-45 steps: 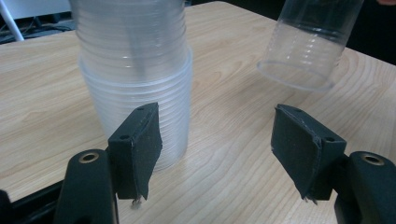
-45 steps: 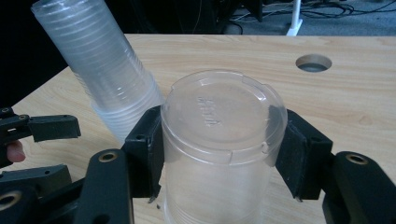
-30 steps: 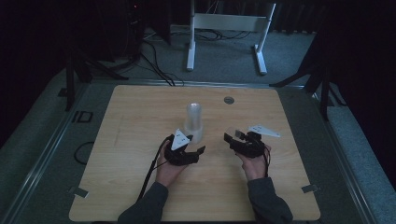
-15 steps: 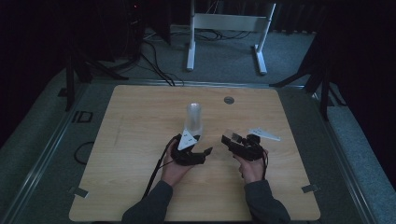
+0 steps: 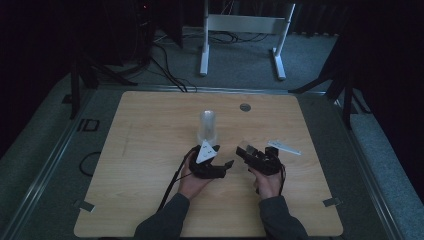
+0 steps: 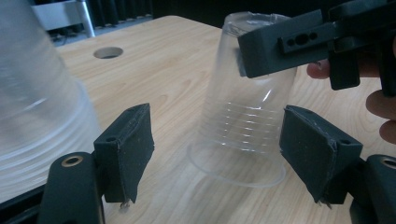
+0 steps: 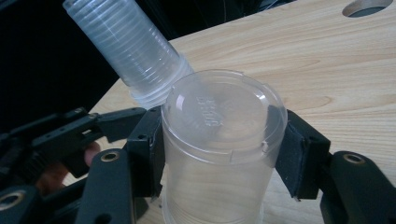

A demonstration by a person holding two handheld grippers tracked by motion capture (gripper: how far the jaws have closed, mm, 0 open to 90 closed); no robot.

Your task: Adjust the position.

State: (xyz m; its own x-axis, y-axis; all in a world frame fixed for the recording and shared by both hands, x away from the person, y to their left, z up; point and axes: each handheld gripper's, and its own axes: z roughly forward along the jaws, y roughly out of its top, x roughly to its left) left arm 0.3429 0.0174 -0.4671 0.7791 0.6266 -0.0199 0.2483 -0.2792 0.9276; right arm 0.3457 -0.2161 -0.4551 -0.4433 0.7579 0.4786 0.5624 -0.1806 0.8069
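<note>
Cup [image 7: 219, 154], upside-down on table just right of the cup stack [image 5: 208, 126], is clamped in my R gripper [image 7: 219, 149], L gripper [image 6: 224, 154] wide open & empty beside it; prob next: lift w/o crushing.

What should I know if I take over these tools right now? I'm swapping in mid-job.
Right tool: shut on a single clear plastic cup, upside down, rim at the table.
Left tool: open, jaws either side of that cup, not touching.
Stack of cups: upside down, beside the left tool.
Done: one cup stands apart from the stack.
Left: probably placing that cup; I cannot tell where it goes.
</note>
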